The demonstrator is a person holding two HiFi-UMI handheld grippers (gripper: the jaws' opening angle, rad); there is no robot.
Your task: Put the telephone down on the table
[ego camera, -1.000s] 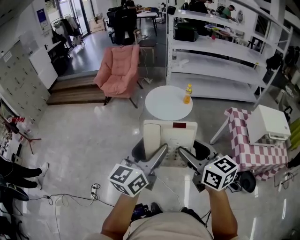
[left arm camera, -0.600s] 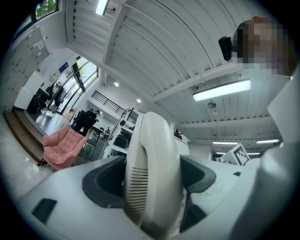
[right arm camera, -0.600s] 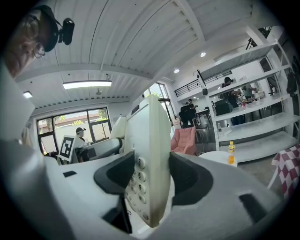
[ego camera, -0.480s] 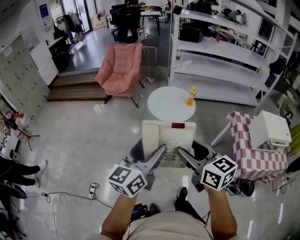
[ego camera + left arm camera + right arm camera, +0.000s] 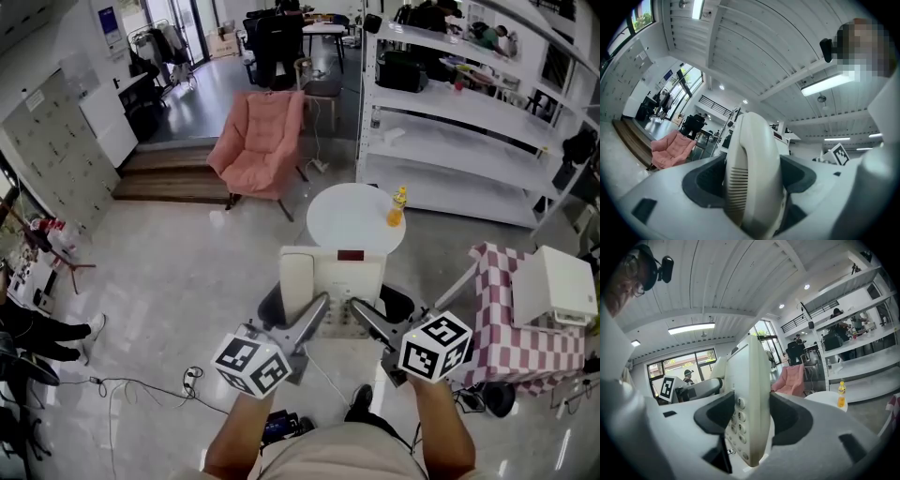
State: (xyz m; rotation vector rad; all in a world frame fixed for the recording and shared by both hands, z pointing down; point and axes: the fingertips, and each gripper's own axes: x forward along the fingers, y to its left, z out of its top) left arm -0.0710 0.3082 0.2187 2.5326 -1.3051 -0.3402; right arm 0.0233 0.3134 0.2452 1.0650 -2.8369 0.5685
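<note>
Item: cream telephone (image 5: 335, 281), was held off the floor by both grippers, near side of round white table (image 5: 342, 230), not on it.
Left gripper (image 5: 315, 315): jaws clamped on handset (image 5: 752, 173) side.
Right gripper (image 5: 364, 319): jaws clamped on keypad (image 5: 738, 423) side.
Misc: orange bottle (image 5: 397, 208) stood at table's right; pink armchair (image 5: 265, 141) far left.

Pink armchair (image 5: 262, 141), white shelving (image 5: 459, 108), glossy floor (image 5: 169, 272)

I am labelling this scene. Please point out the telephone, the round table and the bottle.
telephone (image 5: 349, 279), head view, on its white body.
table (image 5: 342, 220), head view, on the bare top.
bottle (image 5: 397, 210), head view, on its orange body.
</note>
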